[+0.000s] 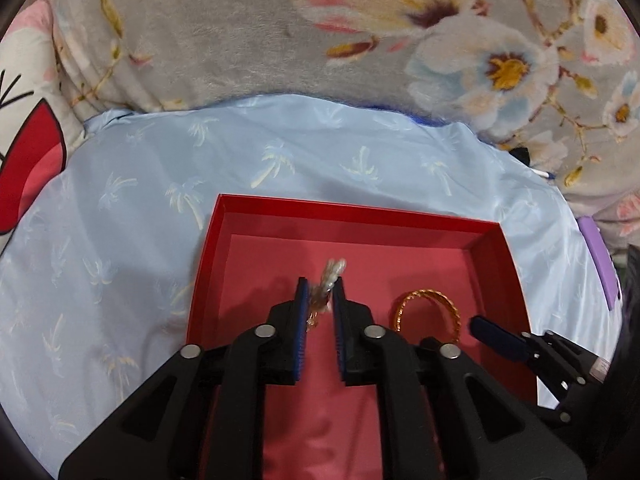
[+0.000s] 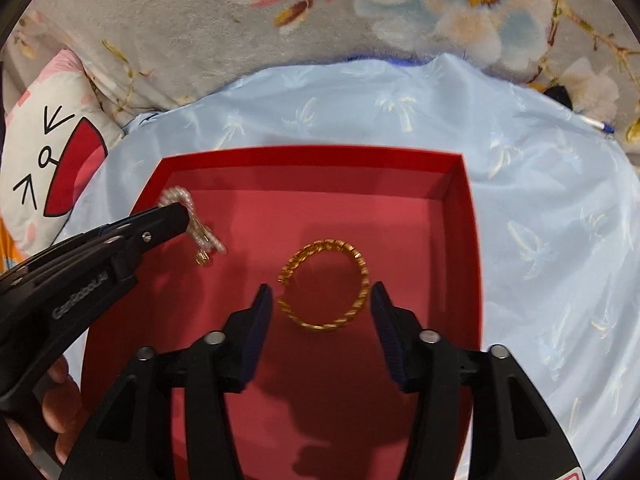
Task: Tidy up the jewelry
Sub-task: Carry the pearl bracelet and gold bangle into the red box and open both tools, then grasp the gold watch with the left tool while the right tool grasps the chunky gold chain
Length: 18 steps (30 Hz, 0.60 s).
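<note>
Jewelry is in 2 pieces, both at the red box (image 2: 460,240). Gold twisted bangle (image 2: 324,286) lies flat on the box floor, nearer the right wall, just in front of the right gripper (image 2: 320,300); its fingers are spread wide w/ nothing between them, one each side of the bangle, not touching it. Farther, by the left wall, the left gripper (image 1: 320,292) is clenched on a pearl bracelet (image 1: 330,276); the pearl loop sticks out past the fingertips and a gold clasp end hangs below, above the floor. Box sits on a light blue cloth (image 1: 120,200) w/ palm print. Beyond it, at the far edge, a grey floral blanket (image 1: 224,40).
</note>
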Available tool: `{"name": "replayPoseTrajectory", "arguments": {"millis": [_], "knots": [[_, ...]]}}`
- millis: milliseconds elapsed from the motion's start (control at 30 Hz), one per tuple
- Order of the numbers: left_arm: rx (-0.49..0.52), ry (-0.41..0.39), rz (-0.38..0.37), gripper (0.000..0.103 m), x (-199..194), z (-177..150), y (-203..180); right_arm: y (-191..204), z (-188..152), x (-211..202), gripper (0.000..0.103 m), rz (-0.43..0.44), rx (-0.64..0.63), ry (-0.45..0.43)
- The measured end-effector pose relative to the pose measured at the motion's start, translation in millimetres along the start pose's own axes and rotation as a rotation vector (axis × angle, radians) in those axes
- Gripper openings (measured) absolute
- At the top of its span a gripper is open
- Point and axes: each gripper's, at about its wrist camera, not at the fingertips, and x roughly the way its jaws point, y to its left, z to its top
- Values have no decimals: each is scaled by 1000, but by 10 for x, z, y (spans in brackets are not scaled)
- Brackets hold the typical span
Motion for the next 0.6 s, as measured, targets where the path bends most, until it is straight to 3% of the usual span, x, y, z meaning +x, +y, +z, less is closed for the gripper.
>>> {"name": "replayPoseTrajectory", "arguments": {"millis": [33,100,300,600], "knots": [[-19,-3,8,50,-9,1,35,8,-20,-71,72,-24,-1,-36],[-42,-37,14,67,-103,-13,85,-2,-73,-192,72,-54,-2,-92],[-19,-103,46,68,-609,-288,196,-11,-543,-730,72,-20,8,-173],[-20,-66,107,68,-1238,-1425,350,6,-1762,-1377,72,-17,29,-163]]}}
